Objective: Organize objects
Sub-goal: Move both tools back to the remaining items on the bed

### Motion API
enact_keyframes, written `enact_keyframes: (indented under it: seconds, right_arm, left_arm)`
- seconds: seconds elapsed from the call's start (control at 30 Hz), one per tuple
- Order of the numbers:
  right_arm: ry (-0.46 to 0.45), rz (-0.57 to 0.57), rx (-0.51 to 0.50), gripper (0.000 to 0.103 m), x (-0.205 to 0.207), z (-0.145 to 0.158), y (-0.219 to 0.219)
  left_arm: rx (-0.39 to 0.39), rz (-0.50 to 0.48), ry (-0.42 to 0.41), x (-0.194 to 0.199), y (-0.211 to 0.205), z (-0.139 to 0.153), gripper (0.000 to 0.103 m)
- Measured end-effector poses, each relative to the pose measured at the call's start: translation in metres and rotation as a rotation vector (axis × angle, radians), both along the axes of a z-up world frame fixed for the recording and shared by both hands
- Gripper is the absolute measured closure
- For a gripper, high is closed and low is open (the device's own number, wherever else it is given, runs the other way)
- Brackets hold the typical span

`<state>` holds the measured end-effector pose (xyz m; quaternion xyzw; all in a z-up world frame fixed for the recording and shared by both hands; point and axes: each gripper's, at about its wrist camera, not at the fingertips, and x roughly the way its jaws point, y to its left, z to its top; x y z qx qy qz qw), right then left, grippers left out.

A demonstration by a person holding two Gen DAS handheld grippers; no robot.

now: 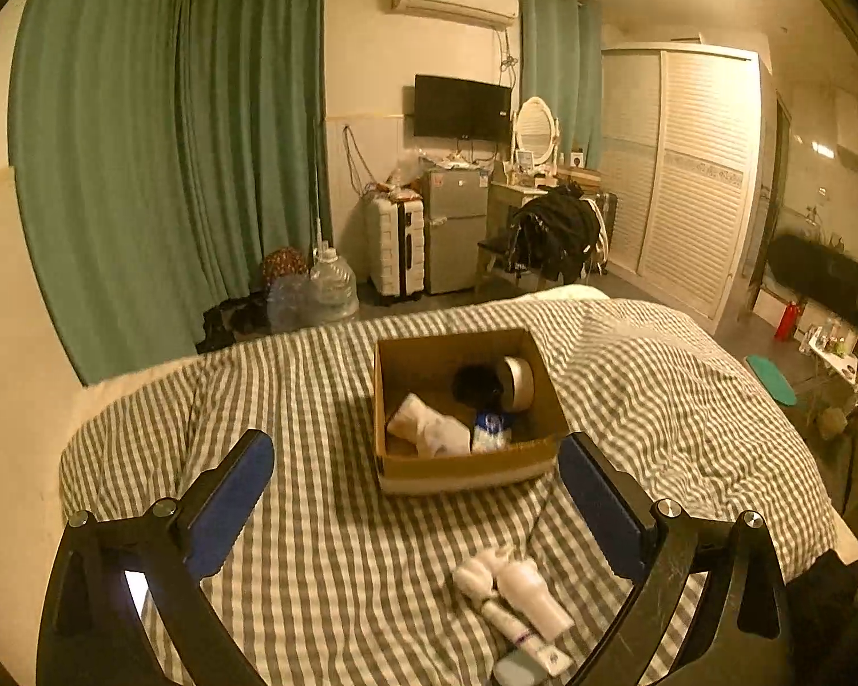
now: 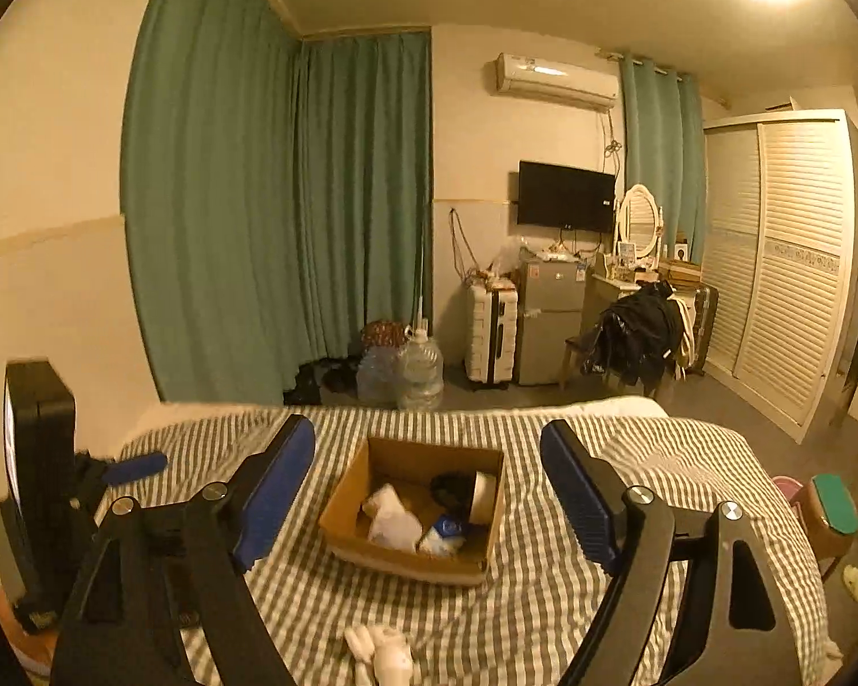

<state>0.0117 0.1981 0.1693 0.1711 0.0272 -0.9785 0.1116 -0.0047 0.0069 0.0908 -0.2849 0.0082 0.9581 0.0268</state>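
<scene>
An open cardboard box (image 1: 463,466) sits on the striped bed; it also shows in the right wrist view (image 2: 406,563). It holds a white cloth (image 1: 429,429), a black item (image 1: 475,386), a round tape-like roll (image 1: 517,383) and a blue-white packet (image 1: 489,429). White bottles and a tube (image 1: 515,600) lie on the bed nearer me, low in the right wrist view (image 2: 383,651). My left gripper (image 1: 414,451) is open and empty, just short of the box. My right gripper (image 2: 429,440) is open and empty, above the box's far side.
The grey-striped bed cover (image 1: 314,514) fills the foreground. The left gripper's body (image 2: 40,486) stands at the left of the right wrist view. Beyond the bed are water jugs (image 1: 332,286), a suitcase, a small fridge, a chair with dark clothes (image 1: 555,234) and a wardrobe.
</scene>
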Motion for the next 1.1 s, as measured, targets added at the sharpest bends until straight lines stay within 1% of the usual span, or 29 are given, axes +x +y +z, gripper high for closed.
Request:
enact_keyframes:
  seconds: [0.17, 0.3, 0.43, 0.53, 0.67, 0.77, 0.83, 0.9, 0.97, 1.03, 1.1]
  right_arm:
    - [-0.025, 0.017, 0.075, 0.022, 0.026, -0.033, -0.012]
    - [-0.074, 0.038, 0.081, 0.022, 0.036, -0.065, -0.015]
    - [-0.154, 0.046, 0.121, 0.022, 0.033, -0.115, -0.024]
    - [-0.246, 0.066, 0.116, 0.022, 0.026, -0.157, -0.028]
    - [-0.356, 0.073, 0.138, 0.022, 0.014, -0.205, -0.034]
    - [-0.411, 0.07, 0.176, 0.022, 0.008, -0.237, -0.041]
    - [-0.454, 0.072, 0.18, 0.022, 0.003, -0.256, -0.043]
    - [-0.493, 0.075, 0.179, 0.032, 0.0, -0.271, -0.042]
    - [-0.536, 0.094, 0.18, 0.051, 0.0, -0.285, -0.043]
    - [-0.582, 0.122, 0.184, 0.062, 0.001, -0.296, -0.045]
    - [-0.597, 0.136, 0.206, 0.065, 0.001, -0.302, -0.05]
  left_arm:
    - [-0.006, 0.012, -0.013, 0.017, -0.004, -0.025, 0.0]
    - [-0.03, 0.041, -0.039, 0.025, -0.004, -0.057, 0.0]
    - [-0.023, 0.062, -0.077, 0.03, -0.007, -0.097, 0.0]
    - [-0.036, 0.081, -0.116, 0.032, -0.008, -0.132, 0.0]
    - [-0.061, 0.081, -0.201, 0.034, -0.012, -0.175, 0.0]
    - [-0.086, 0.095, -0.251, 0.034, -0.012, -0.201, 0.0]
    - [-0.091, 0.094, -0.274, 0.033, -0.014, -0.212, 0.0]
    - [-0.082, 0.09, -0.299, 0.031, -0.015, -0.221, 0.0]
    - [-0.089, 0.106, -0.315, 0.03, -0.017, -0.227, 0.0]
    - [-0.074, 0.113, -0.33, 0.027, -0.021, -0.229, 0.0]
    - [-0.059, 0.12, -0.344, 0.025, -0.025, -0.233, 0.0]
